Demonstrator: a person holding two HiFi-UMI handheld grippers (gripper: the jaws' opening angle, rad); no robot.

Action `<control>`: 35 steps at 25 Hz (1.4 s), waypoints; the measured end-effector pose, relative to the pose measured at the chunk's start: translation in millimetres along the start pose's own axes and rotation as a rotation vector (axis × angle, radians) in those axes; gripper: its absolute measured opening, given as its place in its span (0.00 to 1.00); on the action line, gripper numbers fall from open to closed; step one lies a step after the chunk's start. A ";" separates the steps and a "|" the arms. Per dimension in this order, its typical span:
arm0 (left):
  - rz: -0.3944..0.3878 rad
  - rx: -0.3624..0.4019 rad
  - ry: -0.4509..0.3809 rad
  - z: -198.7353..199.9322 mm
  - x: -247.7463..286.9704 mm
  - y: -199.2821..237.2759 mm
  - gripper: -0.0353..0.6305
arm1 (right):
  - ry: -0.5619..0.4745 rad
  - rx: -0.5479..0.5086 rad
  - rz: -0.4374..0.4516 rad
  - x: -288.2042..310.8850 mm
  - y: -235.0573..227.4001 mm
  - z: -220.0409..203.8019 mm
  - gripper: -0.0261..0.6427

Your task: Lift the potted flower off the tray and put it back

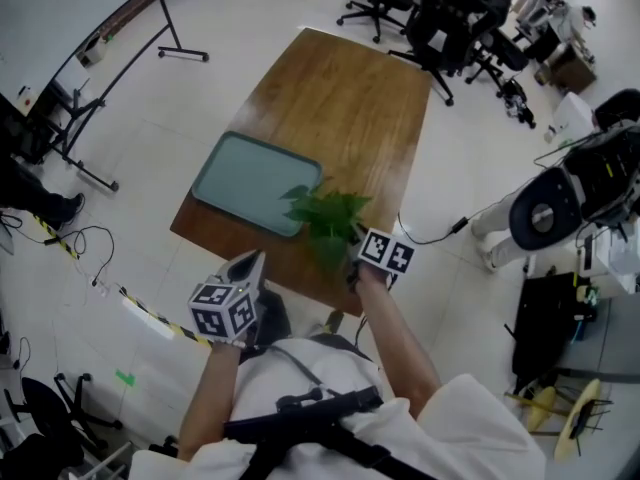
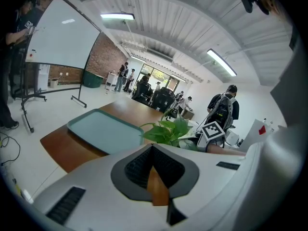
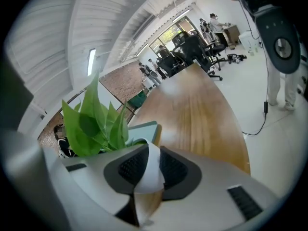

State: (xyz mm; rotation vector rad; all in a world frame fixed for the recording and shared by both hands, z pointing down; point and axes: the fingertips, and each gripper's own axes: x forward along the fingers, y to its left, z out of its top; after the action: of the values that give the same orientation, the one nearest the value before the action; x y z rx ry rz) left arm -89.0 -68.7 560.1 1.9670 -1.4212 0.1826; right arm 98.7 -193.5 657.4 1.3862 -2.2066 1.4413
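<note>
The potted flower [image 1: 330, 218], green leaves in a white pot, is at the near edge of the wooden table [image 1: 350, 108], just off the near right corner of the teal tray [image 1: 250, 180]. My right gripper [image 1: 352, 260] reaches into it from the near side. In the right gripper view the white pot rim [image 3: 151, 170] runs between the pads of my right gripper [image 3: 147, 173], which press on it, with leaves [image 3: 94, 121] at left. My left gripper [image 1: 252, 264] hangs before the table's edge, its tips [image 2: 153, 150] together on nothing. Whether the pot rests on the table I cannot tell.
The tray [image 2: 101, 129] holds nothing. Office chairs [image 1: 420, 8] crowd the table's far end. A whiteboard stand [image 1: 170, 28] is at far left, a white machine [image 1: 560, 203] with a cable stands on the floor at right. Cables [image 1: 90, 268] lie on the floor at left.
</note>
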 end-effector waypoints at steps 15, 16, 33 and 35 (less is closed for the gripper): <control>0.047 -0.020 -0.039 29.1 -11.8 43.1 0.05 | -0.006 0.055 0.105 96.1 83.0 26.6 0.16; 0.052 -0.023 -0.041 30.8 -13.2 48.2 0.05 | -0.002 0.052 0.102 104.5 85.4 24.9 0.16; 0.076 -0.049 -0.019 20.8 -20.5 86.6 0.05 | 0.017 0.128 0.078 149.2 81.2 0.5 0.21; 0.073 -0.046 -0.017 20.5 -20.2 84.9 0.05 | 0.005 0.149 0.083 147.2 79.2 1.7 0.23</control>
State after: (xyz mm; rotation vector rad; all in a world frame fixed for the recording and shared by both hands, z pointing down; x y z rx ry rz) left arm -177.1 -78.8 573.0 1.8856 -1.4960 0.1646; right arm -43.1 -275.9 689.8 1.3464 -2.2181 1.6660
